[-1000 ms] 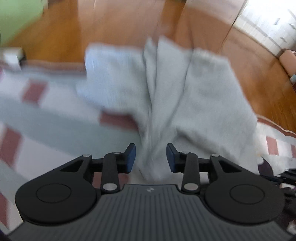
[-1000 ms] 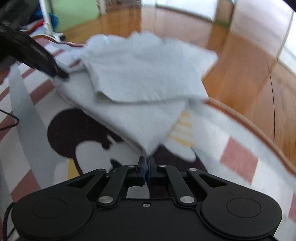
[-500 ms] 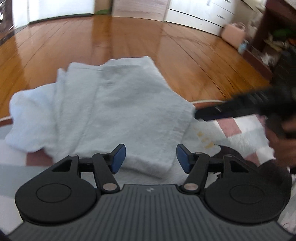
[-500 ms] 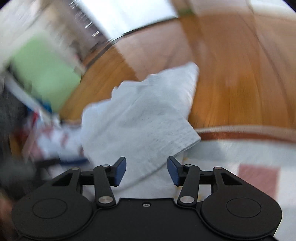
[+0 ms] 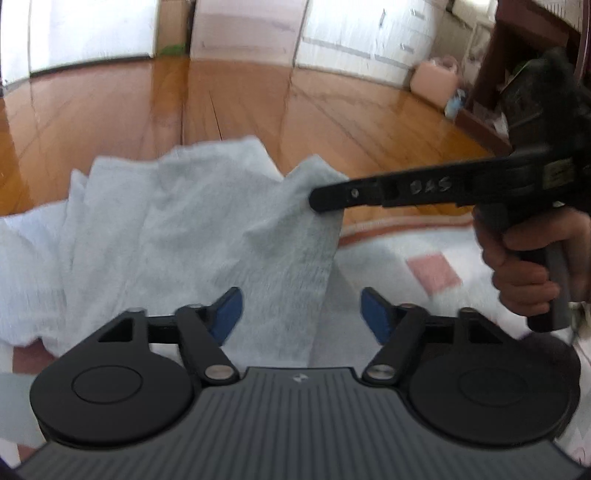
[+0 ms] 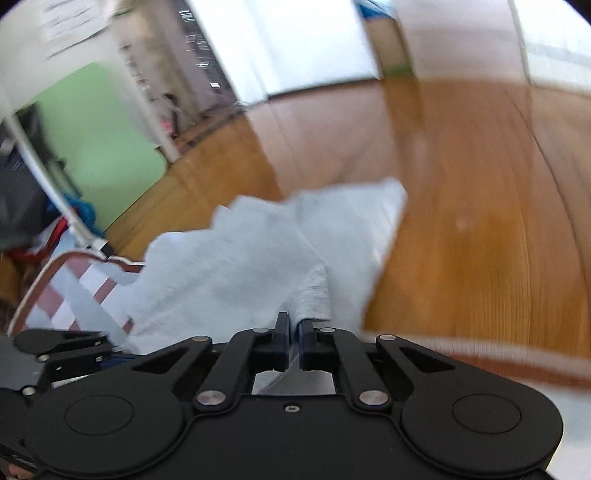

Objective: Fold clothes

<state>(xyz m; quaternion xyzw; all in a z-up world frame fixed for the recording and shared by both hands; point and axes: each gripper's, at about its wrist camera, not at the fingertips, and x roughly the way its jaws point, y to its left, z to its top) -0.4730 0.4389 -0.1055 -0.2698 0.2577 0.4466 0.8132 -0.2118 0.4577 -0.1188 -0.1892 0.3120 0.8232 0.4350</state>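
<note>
A pale grey-blue cloth (image 5: 192, 229) lies crumpled on a patterned rug, its far part reaching onto the wooden floor. My left gripper (image 5: 301, 314) stands open just above its near edge, nothing between the blue pads (image 5: 227, 312). In the left wrist view the right gripper (image 5: 321, 201) comes in from the right, held by a hand (image 5: 524, 266), its tip pinching the cloth's raised right corner. In the right wrist view my right gripper (image 6: 293, 338) is shut on a fold of the cloth (image 6: 258, 266), which spreads away ahead of it.
The rug (image 5: 424, 258) has a brown border and pink squares. Wooden floor (image 5: 258, 103) stretches beyond. White cabinets (image 5: 369, 33) and a pink bag (image 5: 432, 81) stand at the back right; a green wall (image 6: 92, 140) and clutter (image 6: 55, 229) sit at the left.
My right gripper, open half a second ago, has shut on the cloth's right corner and lifted it. The left gripper stays open, spread a little wider, and has drawn nearer the cloth.
</note>
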